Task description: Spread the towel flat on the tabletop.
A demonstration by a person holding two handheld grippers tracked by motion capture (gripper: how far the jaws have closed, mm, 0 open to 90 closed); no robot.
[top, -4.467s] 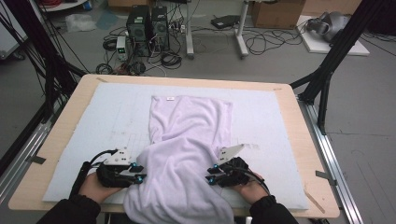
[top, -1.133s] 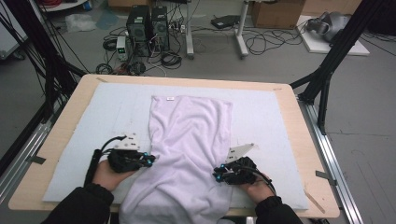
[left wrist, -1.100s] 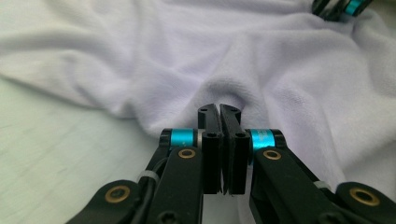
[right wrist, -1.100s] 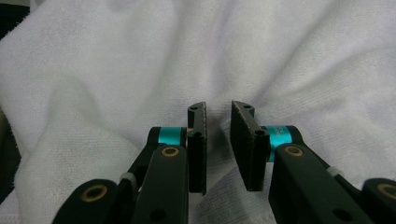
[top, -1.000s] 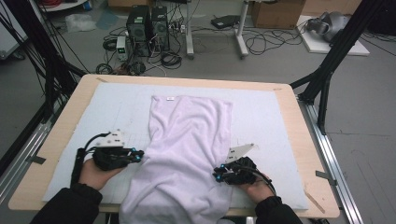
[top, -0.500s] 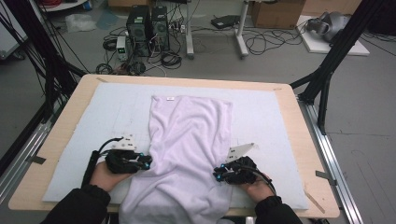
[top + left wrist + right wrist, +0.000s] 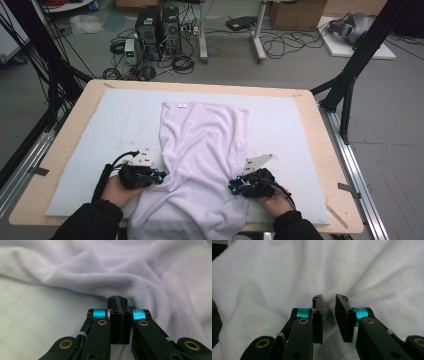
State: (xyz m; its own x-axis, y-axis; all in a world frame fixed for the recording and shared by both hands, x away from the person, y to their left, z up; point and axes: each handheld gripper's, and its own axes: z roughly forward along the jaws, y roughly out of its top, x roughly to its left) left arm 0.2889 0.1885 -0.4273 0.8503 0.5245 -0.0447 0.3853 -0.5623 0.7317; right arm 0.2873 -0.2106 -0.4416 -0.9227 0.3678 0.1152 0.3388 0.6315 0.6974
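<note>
A pale lilac towel (image 7: 205,145) lies lengthwise on the grey mat (image 7: 100,130), its near end hanging over the table's front edge. My left gripper (image 7: 161,176) sits low at the towel's left edge. Its jaws have just been closing and now stand shut, the tips (image 7: 117,300) pushed against a fold of the towel (image 7: 125,270), with no cloth visible between the pads. My right gripper (image 7: 233,187) rests on the towel's right edge. In the right gripper view its jaws (image 7: 329,298) stand a little apart above the towel (image 7: 312,265), gripping nothing.
The mat covers most of a wooden table (image 7: 325,150). Black frame posts (image 7: 350,75) stand at the right and left corners. Computer towers (image 7: 157,25), cables and boxes sit on the floor beyond the far edge.
The left hand moved in from the bare mat to the towel's left edge and sank lower. The right hand stayed where it was.
</note>
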